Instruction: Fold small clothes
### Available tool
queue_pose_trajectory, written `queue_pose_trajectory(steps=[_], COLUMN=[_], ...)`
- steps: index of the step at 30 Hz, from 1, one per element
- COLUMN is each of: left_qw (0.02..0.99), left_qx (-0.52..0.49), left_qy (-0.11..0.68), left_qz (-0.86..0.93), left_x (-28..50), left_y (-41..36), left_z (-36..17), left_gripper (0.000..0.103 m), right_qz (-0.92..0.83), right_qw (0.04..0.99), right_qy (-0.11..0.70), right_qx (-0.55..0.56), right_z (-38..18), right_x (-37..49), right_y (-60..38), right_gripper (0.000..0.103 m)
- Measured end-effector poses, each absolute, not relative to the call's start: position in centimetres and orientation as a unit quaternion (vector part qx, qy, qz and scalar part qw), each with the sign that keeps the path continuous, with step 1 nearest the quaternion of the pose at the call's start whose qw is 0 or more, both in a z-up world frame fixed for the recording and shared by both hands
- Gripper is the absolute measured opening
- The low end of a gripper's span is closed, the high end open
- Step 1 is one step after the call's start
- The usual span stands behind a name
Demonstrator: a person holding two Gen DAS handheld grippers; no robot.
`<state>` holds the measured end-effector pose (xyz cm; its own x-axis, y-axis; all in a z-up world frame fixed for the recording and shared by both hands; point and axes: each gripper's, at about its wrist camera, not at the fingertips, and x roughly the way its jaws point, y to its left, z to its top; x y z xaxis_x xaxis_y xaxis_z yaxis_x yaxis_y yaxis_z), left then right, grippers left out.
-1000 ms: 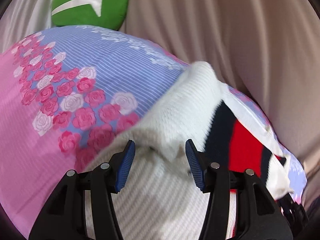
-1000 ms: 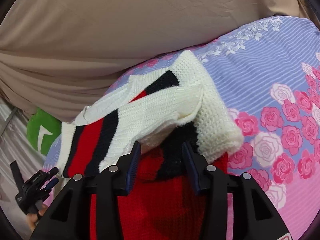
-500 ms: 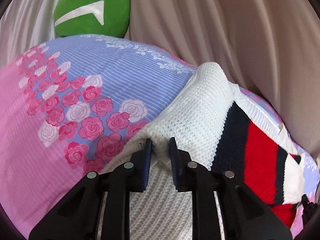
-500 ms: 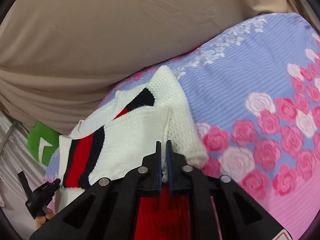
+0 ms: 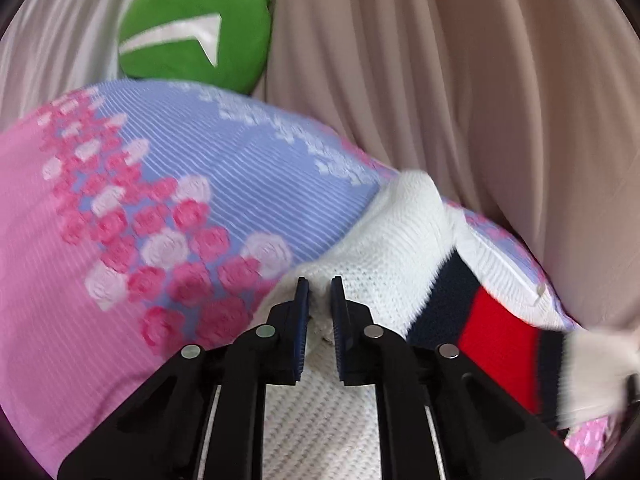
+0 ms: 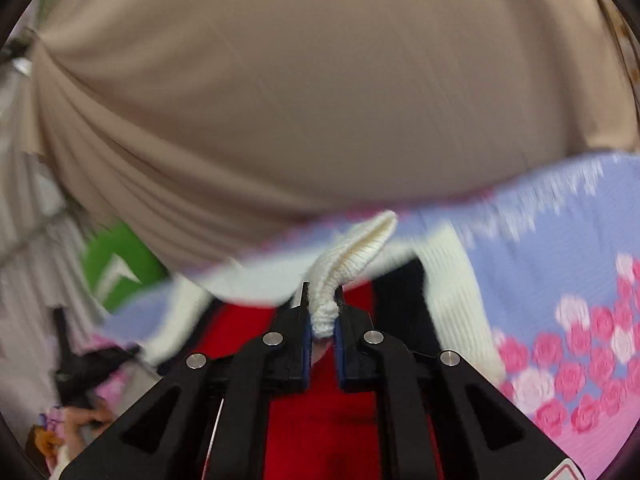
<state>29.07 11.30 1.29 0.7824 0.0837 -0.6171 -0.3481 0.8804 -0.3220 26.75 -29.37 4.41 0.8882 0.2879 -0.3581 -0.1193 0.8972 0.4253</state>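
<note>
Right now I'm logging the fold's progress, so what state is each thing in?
left gripper: jaws just closed, shut on the sweater's white knit.
right gripper: jaws just closed, shut on a bunched white fold.
sweater: crumpled, unfolded, pinched at two places.
floral bedsheet: spread flat under it.
green cushion: propped against the curtain.

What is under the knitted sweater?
The sweater lies on a bedsheet printed with pink roses on lilac stripes. The sheet shows all around it; whatever is directly beneath the sweater is covered.
</note>
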Motion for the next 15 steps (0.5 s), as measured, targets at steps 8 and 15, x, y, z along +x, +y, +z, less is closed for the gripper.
queue_pose_trajectory(steps=[8, 15], left_qw=[0.897, 0.903], left_qx=[-0.219, -0.219], left_qy=[0.359, 0.35], left_qz=[0.137, 0.114], left_x=[30.6, 28.8], left_y=[13.2, 12.6], left_z=[-2.1, -0.9], left_gripper=[0.0, 0.0], right_qz=[0.067, 0.036], right_qw=[0.926, 0.904], right_qy=[0.295, 0.368], right_qx=[0.227, 0.216], right_z=[0.1, -2.2], right_x=[29.8, 30.9], right_y=[-32.2, -32.4], right_gripper=[0.008, 0.016])
